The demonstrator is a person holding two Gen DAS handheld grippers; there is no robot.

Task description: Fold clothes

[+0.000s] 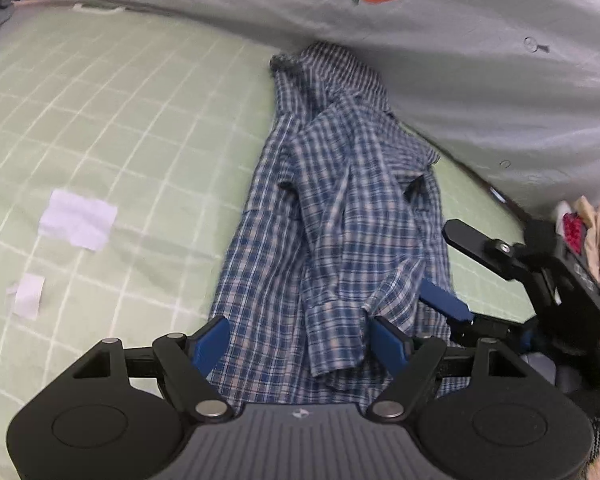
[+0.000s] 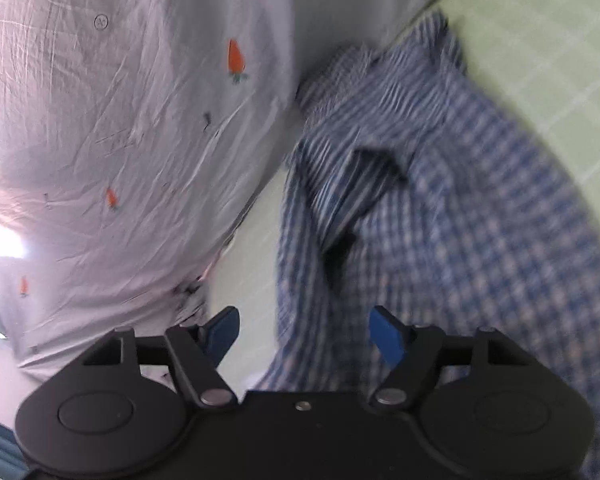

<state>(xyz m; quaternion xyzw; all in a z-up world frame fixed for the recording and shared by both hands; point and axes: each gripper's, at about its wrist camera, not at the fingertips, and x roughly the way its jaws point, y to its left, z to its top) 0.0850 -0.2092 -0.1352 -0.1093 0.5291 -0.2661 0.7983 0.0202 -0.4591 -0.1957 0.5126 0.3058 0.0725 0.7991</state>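
- Far left on the bed: two white paper scraps, well apart from the shirt. We judge them irrelevant to the fold.
- Left gripper: fingers wide open, holding nothing. They straddle the near end of the shirt, roughly over a cuff. We judge that a hover over a pick point, not a grasp.
- The shirt lies on the bed as a long narrow strip, collar end against the carrot-print quilt. Sleeves are laid inward over the body. That fits a lengthwise fold already in place, cross fold open. We can't say if it was laid that way by the task.
- Right gripper: fingers wide open, empty. In its own view, one finger sits over the shirt's right edge and the other over bare bed beside the quilt. Likely placed to take that edge, opposite the left gripper. The frame is blurred, so we can't tell about contact.
- Far right in the left view: some other fabric at the bed edge, too small to identify.
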